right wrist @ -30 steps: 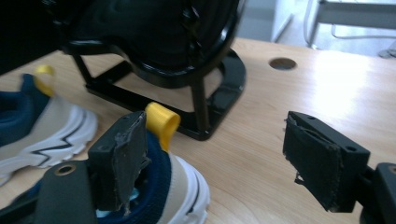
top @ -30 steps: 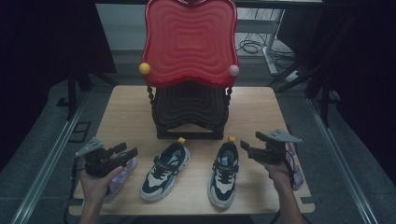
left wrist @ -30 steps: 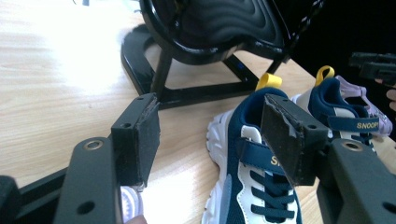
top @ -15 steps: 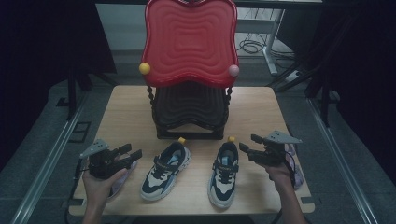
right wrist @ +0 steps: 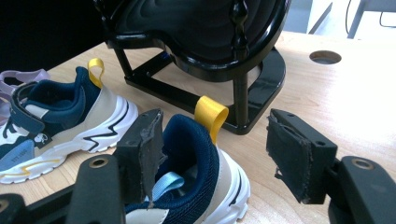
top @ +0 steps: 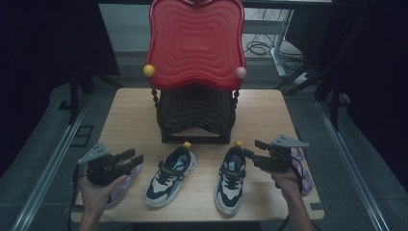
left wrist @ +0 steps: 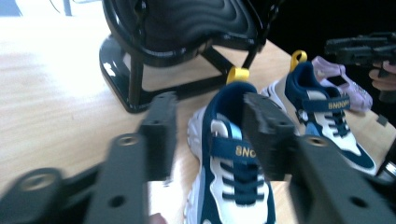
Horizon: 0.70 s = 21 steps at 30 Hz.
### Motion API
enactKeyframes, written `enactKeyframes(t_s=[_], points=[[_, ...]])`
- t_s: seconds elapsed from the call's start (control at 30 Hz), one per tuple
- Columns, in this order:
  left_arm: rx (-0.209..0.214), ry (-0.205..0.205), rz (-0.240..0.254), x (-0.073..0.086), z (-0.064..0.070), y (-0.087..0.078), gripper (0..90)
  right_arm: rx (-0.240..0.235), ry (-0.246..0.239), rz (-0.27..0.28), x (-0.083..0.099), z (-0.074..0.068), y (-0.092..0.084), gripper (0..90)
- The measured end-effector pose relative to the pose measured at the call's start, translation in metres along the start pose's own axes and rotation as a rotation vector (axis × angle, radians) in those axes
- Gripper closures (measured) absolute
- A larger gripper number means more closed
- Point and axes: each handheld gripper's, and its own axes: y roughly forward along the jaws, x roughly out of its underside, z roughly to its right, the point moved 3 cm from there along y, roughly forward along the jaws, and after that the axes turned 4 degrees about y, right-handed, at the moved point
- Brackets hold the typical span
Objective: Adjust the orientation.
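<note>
Sneakers in navy and white, a pair, lie side by side at the near edge of the worktop [top: 130, 115], toes toward the person: the left sneaker [top: 169, 175] angled slightly, the right sneaker [top: 232, 179] almost straight, each with a yellow heel loop pointing far. At near left, the left gripper [top: 136, 159] is held just left of the left sneaker and apart from it, its jaws partly open with nothing between them; they have just been closing. In the left gripper view that shoe shows beyond the gap of the jaws. Under the left hand [top: 98, 188] lies a lilac sandal [top: 120, 182]. At near right, the right gripper [top: 254, 148] points left at the heel of the right sneaker, jaws wide; in the right gripper view the heel [right wrist: 194, 140] sits just beyond the gap, nearer the left jaw, unpinched. A second lilac sandal [top: 302, 171] lies beside the right hand [top: 286, 179]. Farther back, mid-worktop, stands a black ribbed stand [top: 196, 113], and behind it rises a red wavy panel [top: 195, 41] flanked by a yellow ball [top: 149, 70] and a pink ball [top: 240, 72].
</note>
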Motion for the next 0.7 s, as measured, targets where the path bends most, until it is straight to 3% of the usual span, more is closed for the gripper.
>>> enactKeyframes(t_s=[0.07, 0.17, 0.27, 0.47, 0.6, 0.7], points=[[-0.004, 0.011, -0.024, 0.004, 0.000, -0.001, 65.3, 0.006, -0.004, -0.012, 0.003, -0.001, 0.001, 36.3], [-0.062, 0.052, -0.057, 0.009, 0.000, -0.004, 74.3, 0.016, -0.018, -0.042, 0.005, -0.002, 0.000, 36.3], [-0.053, 0.020, -0.050, 0.012, -0.007, -0.011, 87.1, 0.016, -0.019, -0.058, 0.008, -0.001, 0.001, 36.0], [-0.081, 0.026, -0.083, 0.028, -0.020, -0.024, 89.7, 0.007, -0.010, -0.088, 0.013, 0.003, 0.004, 35.7], [-0.117, 0.002, -0.072, 0.038, -0.028, -0.042, 90.0, -0.023, -0.001, -0.090, 0.015, 0.000, 0.005, 35.6], [-0.143, 0.014, -0.073, 0.044, -0.029, -0.050, 90.0, -0.021, -0.003, -0.087, 0.015, -0.001, 0.004, 35.5]])
